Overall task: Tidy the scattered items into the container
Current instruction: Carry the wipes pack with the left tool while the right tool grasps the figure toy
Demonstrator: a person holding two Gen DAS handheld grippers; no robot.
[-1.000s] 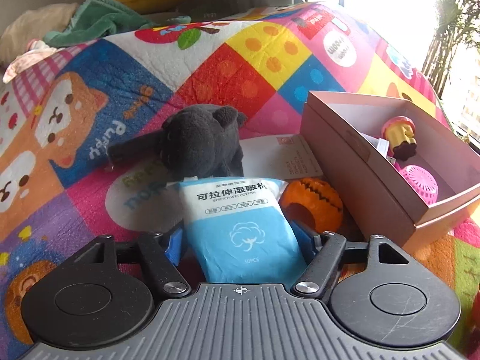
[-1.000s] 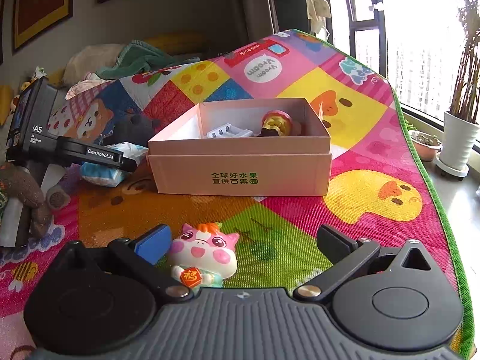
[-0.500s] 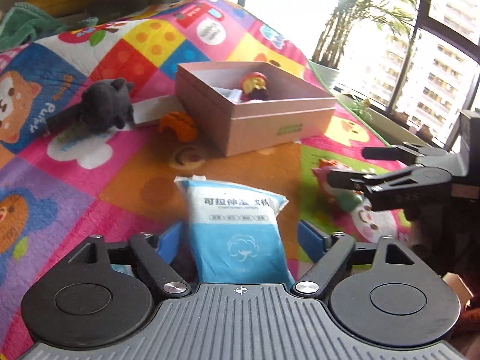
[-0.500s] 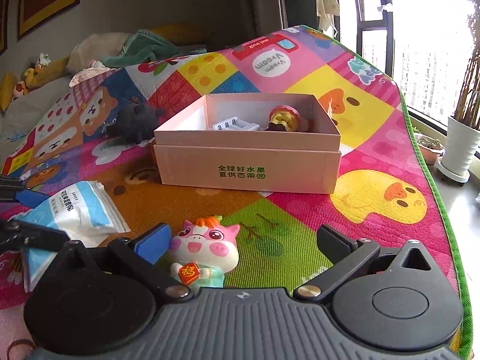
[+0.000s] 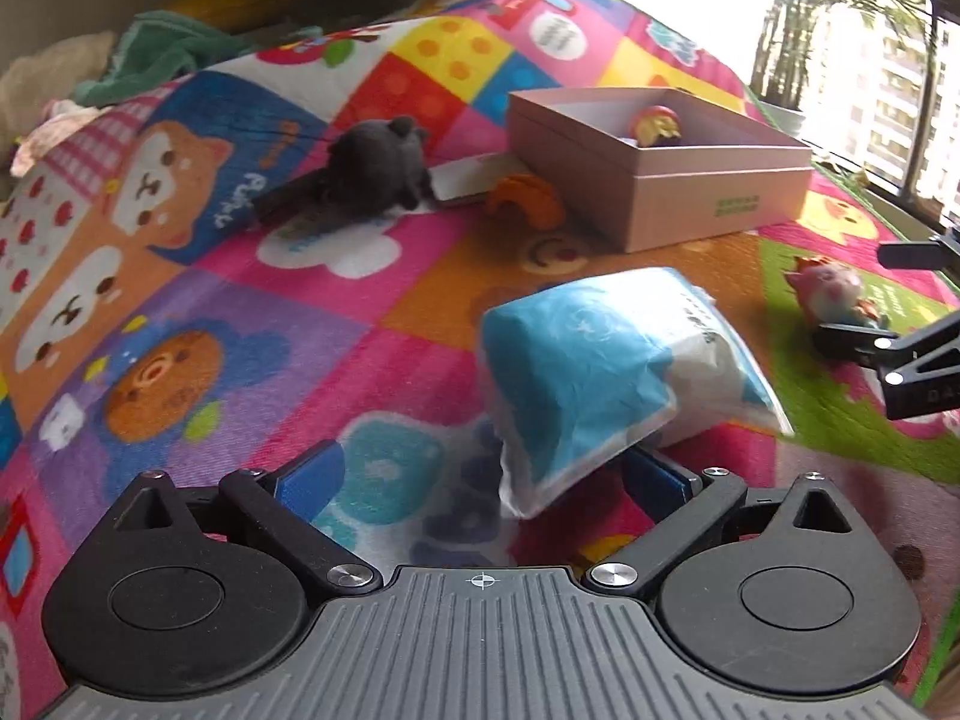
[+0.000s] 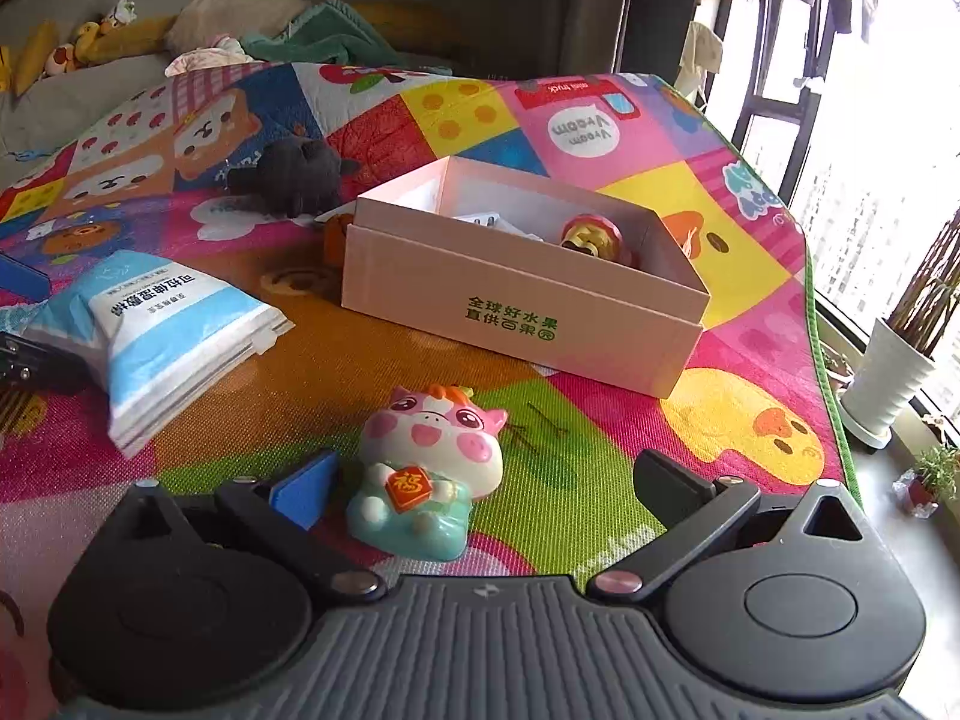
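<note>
Left gripper (image 5: 483, 474): jaws opening wide at lower centre of the left wrist view, nothing pressed between the pads.
Wipes pack (image 5: 606, 372): blue and white, blurred, tilted just ahead of the left gripper's right finger; in the right wrist view it lies on the play mat (image 6: 336, 360) at left (image 6: 162, 330).
Right gripper (image 6: 486, 480): jaws apart, pig figurine (image 6: 429, 468) standing between them, pads not touching it.
Pink box (image 6: 516, 306): open, centre of frame, a red and gold toy (image 6: 591, 237) inside.
Grey plush (image 5: 378, 165): upper centre, beside an orange ball (image 5: 528, 204).
</note>
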